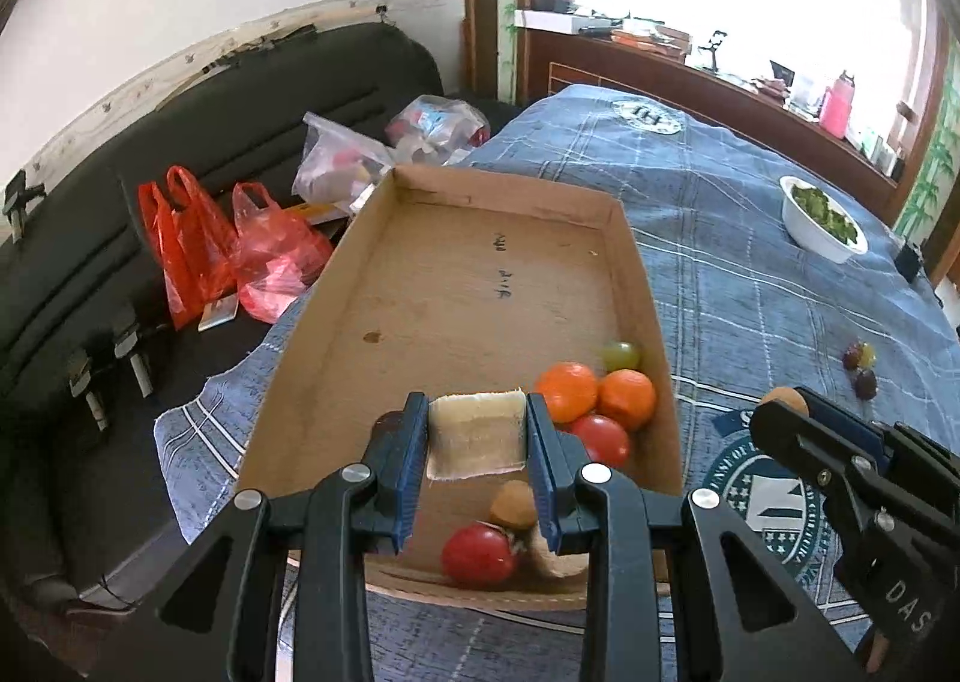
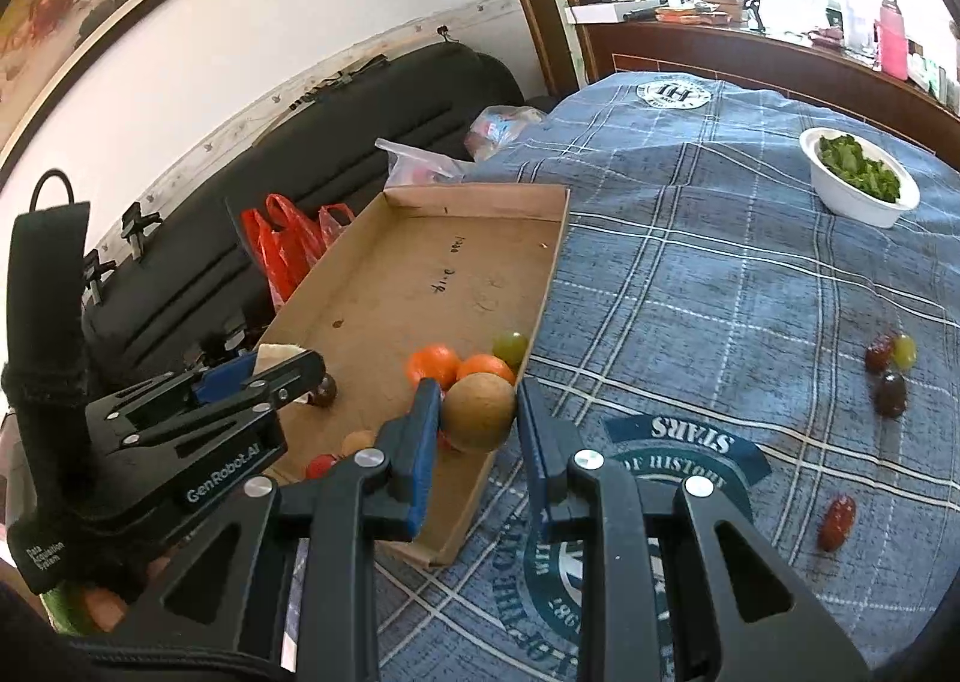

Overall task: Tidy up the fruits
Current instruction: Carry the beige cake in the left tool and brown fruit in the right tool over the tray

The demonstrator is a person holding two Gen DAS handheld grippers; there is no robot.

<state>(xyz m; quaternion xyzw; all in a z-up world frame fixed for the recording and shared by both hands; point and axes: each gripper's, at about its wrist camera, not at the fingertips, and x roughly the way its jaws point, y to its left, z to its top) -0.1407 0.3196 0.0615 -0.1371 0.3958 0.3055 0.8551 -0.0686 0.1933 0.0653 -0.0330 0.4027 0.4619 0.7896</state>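
**Both grippers loaded over the cardboard tray**

The left gripper (image 1: 477, 436) was clamped on a pale, squarish chunk of fruit (image 1: 477, 433), its blue pads pressed against both sides of the piece, which hung above the near end of the cardboard tray (image 1: 456, 286). Below it in the tray lay a red tomato (image 1: 480, 555) and a small tan fruit (image 1: 513, 506) touching each other. Just to the gripper's right, two oranges (image 1: 567, 391) sat side by side against the tray's right wall, with another red tomato (image 1: 602, 439) in front of them and a green grape (image 1: 621, 355) behind.

The right gripper (image 2: 477, 412) was closed on a round brown fruit (image 2: 480, 412), held over the tray's right wall, close to the oranges. The tray's far half was bare cardboard with some handwriting.

On the blue plaid cloth (image 2: 690, 274), well apart from the tray, lay a cluster of dark and green grapes (image 2: 891, 367) and a single reddish fruit (image 2: 838, 520) nearer the camera. A white bowl of greens (image 2: 858, 178) stood further back.
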